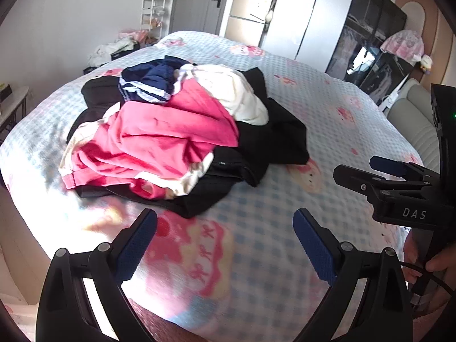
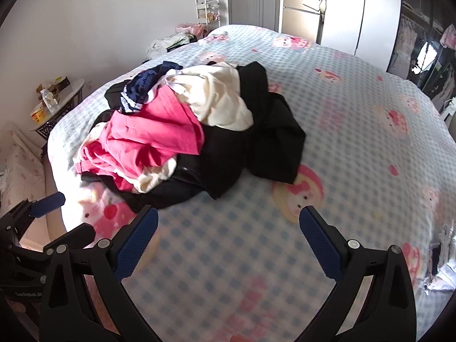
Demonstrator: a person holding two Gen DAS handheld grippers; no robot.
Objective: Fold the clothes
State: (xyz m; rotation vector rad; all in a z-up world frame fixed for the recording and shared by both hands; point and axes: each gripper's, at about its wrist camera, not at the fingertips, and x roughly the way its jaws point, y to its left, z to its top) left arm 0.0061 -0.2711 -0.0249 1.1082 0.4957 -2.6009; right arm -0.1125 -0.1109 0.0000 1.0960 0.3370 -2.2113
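As seen from the left wrist: left gripper (image 1: pixel 225 239) spread wide, empty, above the bed's (image 1: pixel 327 119) near edge; heap of clothes (image 1: pixel 182 131) mid-bed, pink garment (image 1: pixel 168 139) topmost, cream (image 1: pixel 233 97), navy (image 1: pixel 151 82) and black (image 1: pixel 273 134) pieces around; right gripper (image 1: pixel 362 168) toward the right edge, holding nothing.

From the right wrist: right gripper (image 2: pixel 228 242) parted wide, empty; same heap (image 2: pixel 193 131) beyond, untouched, nearer the bed's (image 2: pixel 370 148) left edge.

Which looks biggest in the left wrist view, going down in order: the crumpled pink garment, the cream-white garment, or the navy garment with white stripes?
1. Crumpled pink garment, clearly the largest.
2. Cream-white garment.
3. Navy garment with white stripes, a close call with the cream one, since both are partly buried in the pile.
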